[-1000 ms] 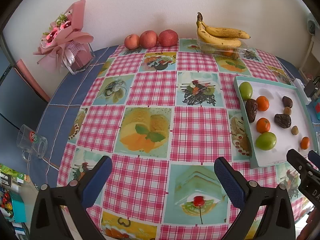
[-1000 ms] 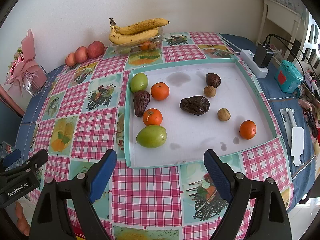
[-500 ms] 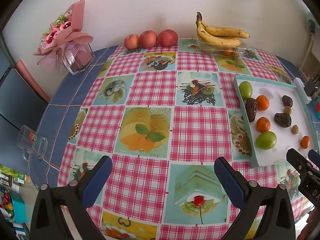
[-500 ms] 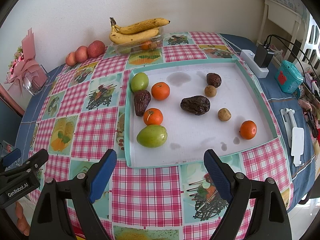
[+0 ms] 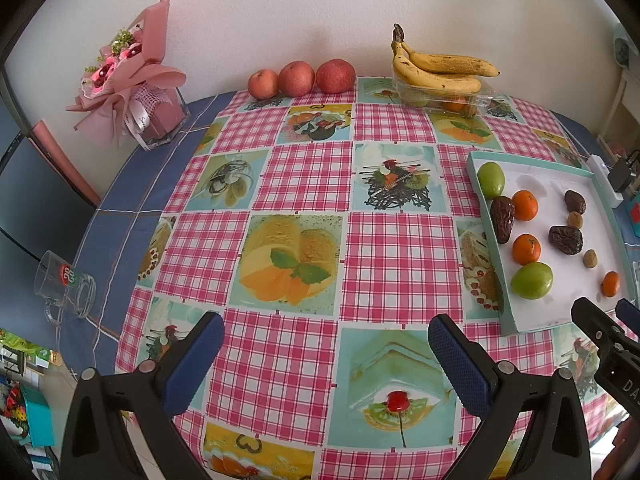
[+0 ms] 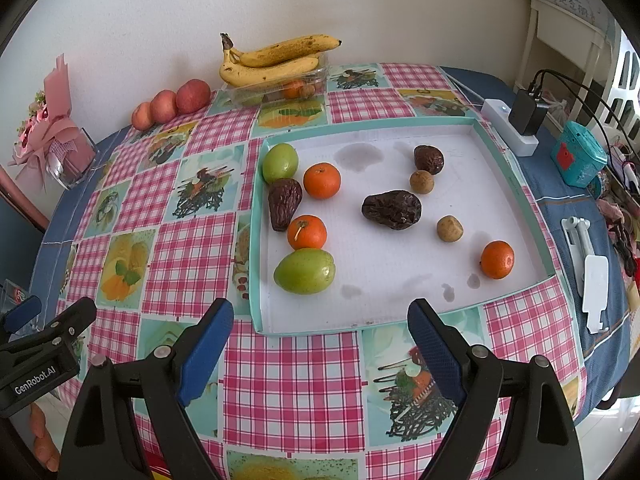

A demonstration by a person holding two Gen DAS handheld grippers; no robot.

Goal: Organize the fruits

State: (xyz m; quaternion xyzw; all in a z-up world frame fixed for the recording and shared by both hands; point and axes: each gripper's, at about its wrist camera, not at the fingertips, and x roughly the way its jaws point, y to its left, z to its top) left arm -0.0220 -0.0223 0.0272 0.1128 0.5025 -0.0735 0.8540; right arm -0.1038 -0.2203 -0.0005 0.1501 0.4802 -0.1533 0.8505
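The desk point(image 5: 304, 184), round-edged and under a pink checked cloth, has a wide bare stretch in its middle, open from the near edge out to the wall at 12 o'clock. Along that far edge stand three apples point(image 5: 301, 78) and a clear box point(image 6: 276, 88) with bananas point(image 6: 276, 58) lying on top. A wrapped bouquet point(image 5: 128, 76) stands at 10 o'clock in the left view and a glass mug point(image 5: 64, 288) lies on its side near the desk's rim at 9 o'clock. Beyond the tray's right wall sit a white power strip with a black plug point(image 6: 516, 120), a teal tin point(image 6: 578, 158) and a white stand point(image 6: 588, 272), crowding that side. The tray point(image 6: 256, 240), teal-rimmed and white inside, holds the loose fruit: two green fruits point(image 6: 305, 271), three tangerines point(image 6: 322, 180), three dark dates point(image 6: 392, 209) and two small brown fruits point(image 6: 450, 228). The right claw point(image 6: 320, 344) is spread wide with nothing in it, above the cloth just short of the tray's near wall; the fruit lies at 12 o'clock from it, the nearest green one at 11. The left claw point(image 5: 324, 360) is likewise spread wide and holds nothing, above bare cloth, the tray off at 2 o'clock.
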